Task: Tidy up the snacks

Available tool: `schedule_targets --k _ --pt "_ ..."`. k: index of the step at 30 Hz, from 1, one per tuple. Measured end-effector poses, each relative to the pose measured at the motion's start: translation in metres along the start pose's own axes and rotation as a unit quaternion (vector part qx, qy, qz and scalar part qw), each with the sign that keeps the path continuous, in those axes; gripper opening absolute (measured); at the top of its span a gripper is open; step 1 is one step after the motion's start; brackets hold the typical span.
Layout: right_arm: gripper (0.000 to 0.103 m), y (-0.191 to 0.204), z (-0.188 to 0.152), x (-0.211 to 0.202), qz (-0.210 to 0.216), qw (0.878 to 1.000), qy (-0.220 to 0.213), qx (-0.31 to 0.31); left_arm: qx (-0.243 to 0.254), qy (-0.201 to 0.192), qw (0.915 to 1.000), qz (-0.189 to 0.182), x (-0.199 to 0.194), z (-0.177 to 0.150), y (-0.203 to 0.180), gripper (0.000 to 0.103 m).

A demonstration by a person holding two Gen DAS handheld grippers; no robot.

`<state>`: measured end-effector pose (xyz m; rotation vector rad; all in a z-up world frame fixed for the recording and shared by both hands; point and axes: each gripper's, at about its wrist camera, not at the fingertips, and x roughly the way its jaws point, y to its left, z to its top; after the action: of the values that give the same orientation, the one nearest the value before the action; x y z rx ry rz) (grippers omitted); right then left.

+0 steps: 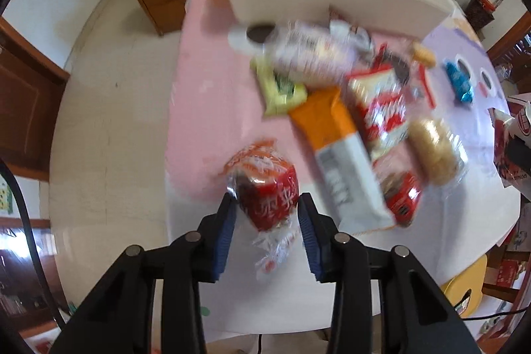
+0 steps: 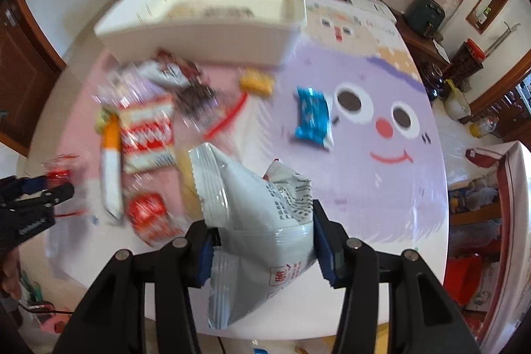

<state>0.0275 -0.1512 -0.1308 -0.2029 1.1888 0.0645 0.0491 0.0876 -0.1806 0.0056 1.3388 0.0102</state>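
White bin [image 2: 212, 32] sat at the table's [image 2: 381, 204] far side, snacks heaped before it. Right gripper [image 2: 262, 238] clamped a grey-white bag [image 2: 259, 208]; left gripper [image 1: 267, 218] pinched a small red packet [image 1: 265, 188], apparently lifted clear, though blurred.

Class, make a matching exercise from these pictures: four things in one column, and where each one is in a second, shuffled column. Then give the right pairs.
Things:
1. red snack pack
2. white bag
3. blue packet
4. white bin

Places:
A. lying alone on the purple cartoon face
B. between the left gripper's jaws
C. at the table's far side
D. between the right gripper's jaws

Pairs: 1-B, 2-D, 3-A, 4-C
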Motion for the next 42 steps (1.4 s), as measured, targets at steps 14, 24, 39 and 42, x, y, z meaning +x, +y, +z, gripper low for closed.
schedule_targets --k 14,24,39,42 --pt "0.05 0.017 0.075 -0.067 0.051 0.993 -0.105 -0.028 -0.011 -0.104 0.9913 -0.079 -0.091 0.093 -0.008 0.013" --pt "0.05 0.014 0.078 -0.046 0.074 0.994 -0.078 -0.037 -0.02 -0.004 0.9995 -0.024 -0.012 0.059 0.005 0.068" --pt "0.05 0.019 0.073 -0.03 0.091 0.993 -0.051 -0.052 -0.055 0.104 0.9923 -0.037 0.079 0.014 0.004 0.068" --pt "0.05 0.019 0.071 -0.029 0.093 0.993 -0.048 -0.051 -0.046 0.094 0.994 -0.029 0.08 0.01 0.003 0.059"
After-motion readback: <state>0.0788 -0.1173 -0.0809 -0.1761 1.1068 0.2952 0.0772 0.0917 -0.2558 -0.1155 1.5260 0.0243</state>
